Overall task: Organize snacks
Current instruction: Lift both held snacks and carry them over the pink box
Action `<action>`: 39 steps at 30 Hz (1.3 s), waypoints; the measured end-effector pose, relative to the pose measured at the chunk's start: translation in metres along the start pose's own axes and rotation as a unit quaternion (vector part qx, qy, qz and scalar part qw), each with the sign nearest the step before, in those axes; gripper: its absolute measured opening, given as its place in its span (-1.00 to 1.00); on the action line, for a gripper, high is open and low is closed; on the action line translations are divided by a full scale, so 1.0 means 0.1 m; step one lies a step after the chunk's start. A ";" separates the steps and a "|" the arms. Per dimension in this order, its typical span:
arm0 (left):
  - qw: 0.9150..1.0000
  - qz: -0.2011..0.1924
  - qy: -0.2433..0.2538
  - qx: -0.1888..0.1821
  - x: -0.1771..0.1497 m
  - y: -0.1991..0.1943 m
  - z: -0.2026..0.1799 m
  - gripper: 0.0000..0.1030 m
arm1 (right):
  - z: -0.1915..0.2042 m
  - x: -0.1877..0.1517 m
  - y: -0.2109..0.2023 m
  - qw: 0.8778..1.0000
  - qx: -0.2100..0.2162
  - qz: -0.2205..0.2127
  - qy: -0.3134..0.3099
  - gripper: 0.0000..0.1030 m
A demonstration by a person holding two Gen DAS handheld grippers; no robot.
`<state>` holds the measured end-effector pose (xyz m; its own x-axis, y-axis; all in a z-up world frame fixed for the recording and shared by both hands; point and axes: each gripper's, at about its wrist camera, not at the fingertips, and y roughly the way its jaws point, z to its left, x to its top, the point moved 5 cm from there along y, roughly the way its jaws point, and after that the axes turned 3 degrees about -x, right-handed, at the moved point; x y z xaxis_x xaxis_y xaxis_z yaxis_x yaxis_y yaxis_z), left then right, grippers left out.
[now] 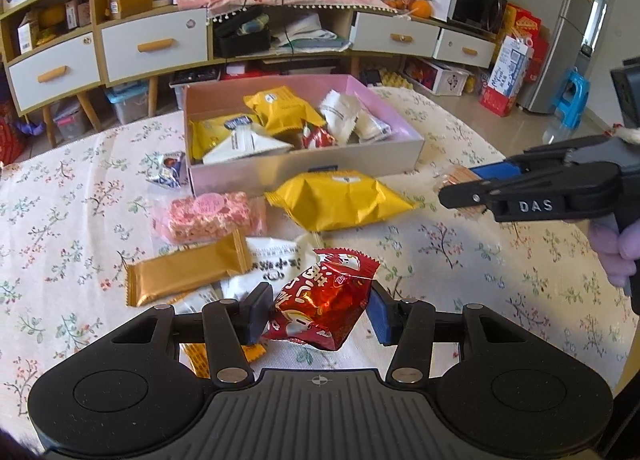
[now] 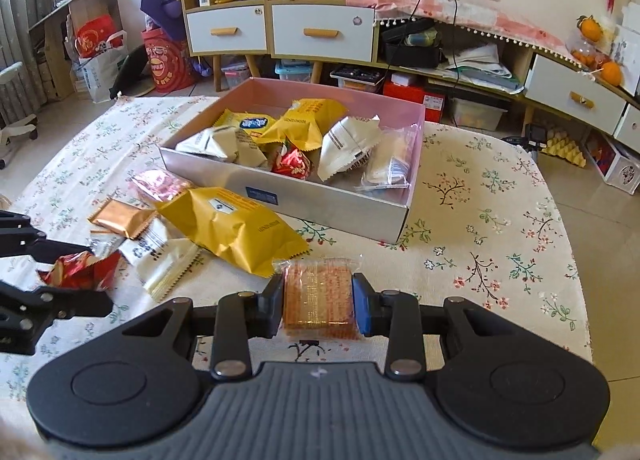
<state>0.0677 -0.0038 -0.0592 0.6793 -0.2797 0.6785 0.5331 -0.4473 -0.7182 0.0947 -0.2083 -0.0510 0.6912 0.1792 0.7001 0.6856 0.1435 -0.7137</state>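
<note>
My left gripper (image 1: pixel 318 310) is shut on a red foil snack packet (image 1: pixel 326 300), held just above the floral tablecloth; the packet also shows in the right wrist view (image 2: pixel 80 270). My right gripper (image 2: pixel 318 302) is shut on a clear-wrapped orange cracker pack (image 2: pixel 318 296), to the right of the snack pile; it also shows in the left wrist view (image 1: pixel 460 179). The pink box (image 1: pixel 304 169) beyond holds several yellow, white and red packets. Loose on the cloth lie a big yellow bag (image 1: pixel 340 199), a pink bar (image 1: pixel 210 215), a gold wafer (image 1: pixel 188 272) and white packets (image 1: pixel 272 260).
A small silver-blue packet (image 1: pixel 166 169) lies left of the box. The table's far edge is just behind the box, with drawer cabinets (image 1: pixel 154 45) and floor clutter beyond. The tablecloth (image 2: pixel 500 240) right of the box bears nothing.
</note>
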 end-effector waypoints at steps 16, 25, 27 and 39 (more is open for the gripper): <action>0.997 -0.046 -0.057 0.036 0.54 0.02 0.25 -0.07 | -0.10 0.36 0.04 0.997 -0.003 -0.041 0.059 -0.38; 0.994 -0.055 -0.057 0.070 1.01 0.31 0.36 -0.06 | -0.22 0.59 0.28 0.992 -0.010 -0.050 0.117 -0.38; 0.994 -0.055 -0.053 0.080 1.11 0.41 0.40 -0.06 | -0.25 0.61 0.36 0.990 -0.018 -0.043 0.130 -0.38; 0.989 -0.050 -0.056 0.129 1.47 0.94 0.82 -0.06 | -0.27 0.63 0.60 0.989 -0.031 -0.029 0.139 -0.46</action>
<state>0.2589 -0.0170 -0.0395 0.6608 -0.1425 0.7369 0.7016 -0.2316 -0.6739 0.1855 -0.2144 -0.0494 0.6807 -0.1031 0.7253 0.7325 0.0848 -0.6754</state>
